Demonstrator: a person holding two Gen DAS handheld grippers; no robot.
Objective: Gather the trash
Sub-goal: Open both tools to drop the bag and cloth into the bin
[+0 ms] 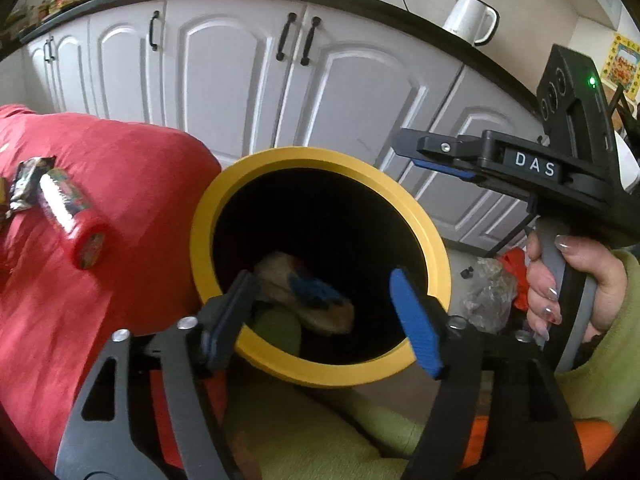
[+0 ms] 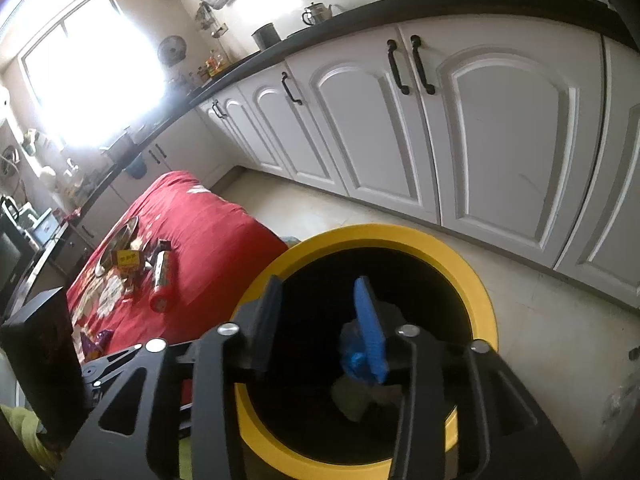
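Note:
A black bin with a yellow rim (image 1: 438,268) stands beside a table under a red cloth (image 1: 132,168). Crumpled trash, beige and blue (image 1: 316,300), lies inside it. My left gripper (image 1: 324,312) is open and empty over the bin's near rim. My right gripper (image 1: 404,146) shows side-on at the right, above the bin. In the right wrist view the right gripper (image 2: 320,328) is open and empty over the bin (image 2: 486,300), with blue trash (image 2: 352,356) below. A red-capped tube (image 1: 74,216) and a dark wrapper (image 1: 26,184) lie on the cloth.
White cabinets (image 1: 248,80) under a dark counter run behind the bin. A white jug (image 1: 472,20) stands on the counter. The right wrist view shows more items on the red cloth, including a yellow box (image 2: 128,258) and a round tray (image 2: 120,240). A clear bag (image 1: 484,296) lies on the floor.

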